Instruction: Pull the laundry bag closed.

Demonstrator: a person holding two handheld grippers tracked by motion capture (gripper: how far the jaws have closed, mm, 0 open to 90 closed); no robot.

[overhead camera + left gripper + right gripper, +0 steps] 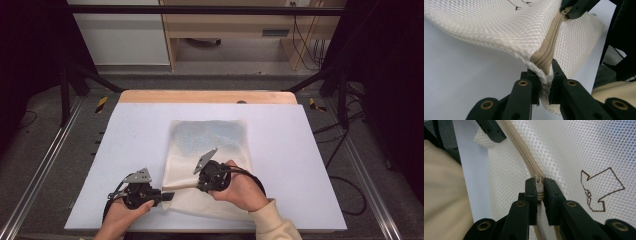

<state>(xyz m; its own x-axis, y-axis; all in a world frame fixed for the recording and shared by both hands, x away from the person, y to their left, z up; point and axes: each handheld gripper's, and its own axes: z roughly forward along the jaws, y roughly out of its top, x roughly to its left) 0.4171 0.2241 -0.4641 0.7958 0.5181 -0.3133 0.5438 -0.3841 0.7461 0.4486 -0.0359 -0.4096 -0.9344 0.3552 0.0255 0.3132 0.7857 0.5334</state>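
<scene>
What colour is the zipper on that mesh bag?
Tan, against the cream-white mesh bag. The zipper shows best in the left gripper view.

White-topped table with a bare wooden strip along its far edge — set on grey carpeted floor. Metal rails run along both sides; black frame bars cross overhead and slant down at the corners. Beyond: a white cabinet panel, light wooden shelving, loose black cables — yellow-black tape marks on the floor.
</scene>
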